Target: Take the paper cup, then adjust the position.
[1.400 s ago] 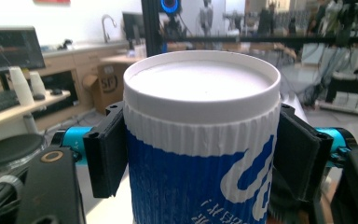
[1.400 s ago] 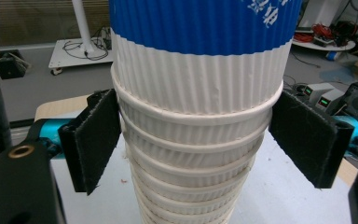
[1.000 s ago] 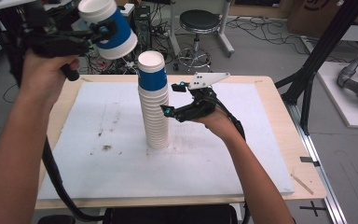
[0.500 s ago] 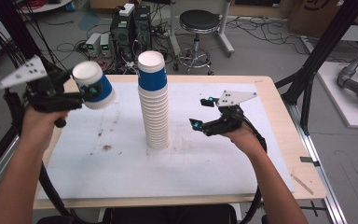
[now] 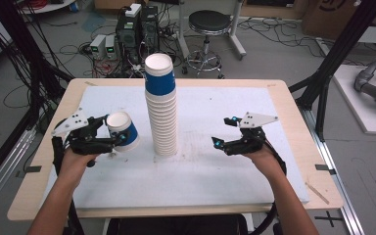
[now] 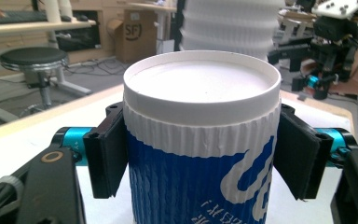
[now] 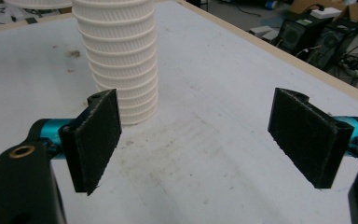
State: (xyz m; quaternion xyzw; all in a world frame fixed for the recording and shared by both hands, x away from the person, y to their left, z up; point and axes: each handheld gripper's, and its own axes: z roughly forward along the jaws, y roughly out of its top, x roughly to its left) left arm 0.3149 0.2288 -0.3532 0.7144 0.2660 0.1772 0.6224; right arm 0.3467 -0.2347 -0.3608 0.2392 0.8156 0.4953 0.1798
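**One cup off the stack, held low near the bench's left edge**

The left tool (image 5: pixel 113 138) grips a blue-and-white ribbed paper cup (image 5: pixel 123 130) across its upper body just under the rim, one black pad pressed on each side; in the left gripper view the cup (image 6: pixel 200 140) sits squarely between them. Holding it below the rim keeps the mouth free and the wall from crushing. The cup is tilted, low over the white sheet (image 5: pixel 215 181) near the bench's left edge, and I cannot tell whether it touches.

The tall stack of nested white ribbed paper cups with a blue one on top (image 5: pixel 161 105) stands upright mid-bench, between both hands. The right tool (image 5: pixel 225 132) hovers empty and spread wide toward the right edge, well apart from the stack (image 7: pixel 121 60), probably to avoid toppling it.

A black stool (image 5: pixel 209 22) and computer boxes (image 5: pixel 137 29) stand on the floor beyond the far edge, obstructing nothing.
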